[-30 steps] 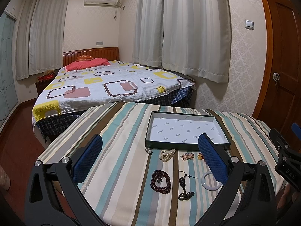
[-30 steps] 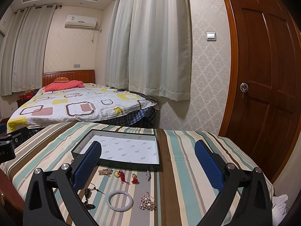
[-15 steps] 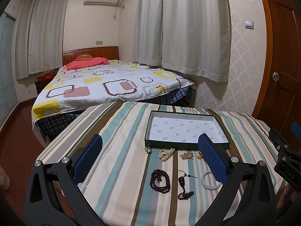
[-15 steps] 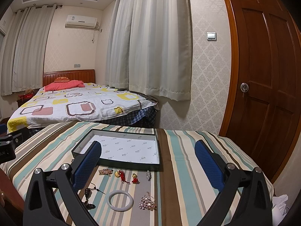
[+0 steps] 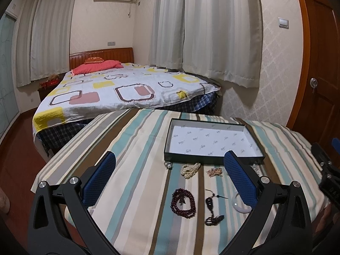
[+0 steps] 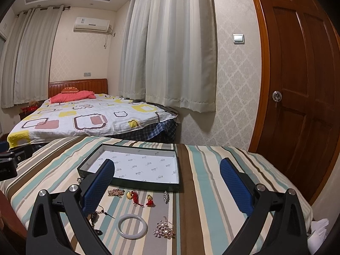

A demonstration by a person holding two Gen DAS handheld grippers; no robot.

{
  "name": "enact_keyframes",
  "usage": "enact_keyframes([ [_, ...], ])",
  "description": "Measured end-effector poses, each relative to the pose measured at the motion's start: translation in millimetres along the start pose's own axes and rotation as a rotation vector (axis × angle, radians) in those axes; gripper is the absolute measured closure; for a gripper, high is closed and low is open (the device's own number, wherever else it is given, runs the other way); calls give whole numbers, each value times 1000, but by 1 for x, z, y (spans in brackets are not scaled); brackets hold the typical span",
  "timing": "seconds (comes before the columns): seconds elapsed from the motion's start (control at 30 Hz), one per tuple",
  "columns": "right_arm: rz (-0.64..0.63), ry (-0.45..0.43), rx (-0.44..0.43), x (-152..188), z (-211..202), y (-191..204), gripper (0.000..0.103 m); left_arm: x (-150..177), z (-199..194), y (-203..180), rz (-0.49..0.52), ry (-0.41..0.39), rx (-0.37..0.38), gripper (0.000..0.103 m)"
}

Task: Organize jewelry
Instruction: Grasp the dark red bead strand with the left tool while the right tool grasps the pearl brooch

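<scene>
White jade bangle (image 5: pixel 239 204) is half hidden behind the wide-open, empty left gripper (image 5: pixel 170 176) before the tray (image 5: pixel 212 160), while from the right the pendant cord (image 6: pixel 96 216) is partly masked by the spread, empty right gripper (image 6: pixel 167 182).

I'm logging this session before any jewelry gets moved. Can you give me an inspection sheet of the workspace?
Surface: striped tablecloth.
Job's things: empty tray; dark bead bracelet, pearl strand, white bangle, pearl brooch, two red-tasselled charms lie on the cloth before it.
Clutter: nothing seen.
Grippers: left gripper open, empty; right gripper likewise.
Cables: nothing seen.
Surroundings: bed, curtains, wooden door.
</scene>
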State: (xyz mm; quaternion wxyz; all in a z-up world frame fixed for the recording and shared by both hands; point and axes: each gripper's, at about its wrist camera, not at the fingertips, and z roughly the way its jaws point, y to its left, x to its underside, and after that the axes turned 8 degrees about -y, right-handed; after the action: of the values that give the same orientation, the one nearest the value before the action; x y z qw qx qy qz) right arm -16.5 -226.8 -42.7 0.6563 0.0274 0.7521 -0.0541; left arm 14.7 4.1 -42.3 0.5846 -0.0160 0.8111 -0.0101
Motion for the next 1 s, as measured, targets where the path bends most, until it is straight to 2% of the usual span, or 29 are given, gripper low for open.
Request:
enact_keyframes([
  [0.17, -13, 35, 20, 35, 22, -11, 6, 27, 24, -5, 47, 27, -9, 4],
  [0.33, -16, 119, 18, 67, 43, -15, 6, 52, 53, -10, 63, 113, 12, 4],
  [0.53, -1, 229, -19, 96, 65, -14, 7, 78, 89, -9, 55, 219, 13, 4],
  [0.77, 16, 334, -67, 124, 83, -13, 9, 98, 116, -11, 60, 291, 10, 4],
  [0.83, 23, 363, -86, 130, 88, -12, 19, 101, 121, -13, 65, 302, 13, 4],
  [0.87, 25, 380, -91, 133, 91, -11, 36, 103, 123, -14, 69, 309, 13, 4],
  [0.9, 28, 403, -96, 136, 94, -11, 45, 104, 125, -16, 75, 317, 13, 4],
  [1.0, 49, 430, -108, 142, 98, -14, 46, 110, 131, -19, 82, 340, 18, 4],
])
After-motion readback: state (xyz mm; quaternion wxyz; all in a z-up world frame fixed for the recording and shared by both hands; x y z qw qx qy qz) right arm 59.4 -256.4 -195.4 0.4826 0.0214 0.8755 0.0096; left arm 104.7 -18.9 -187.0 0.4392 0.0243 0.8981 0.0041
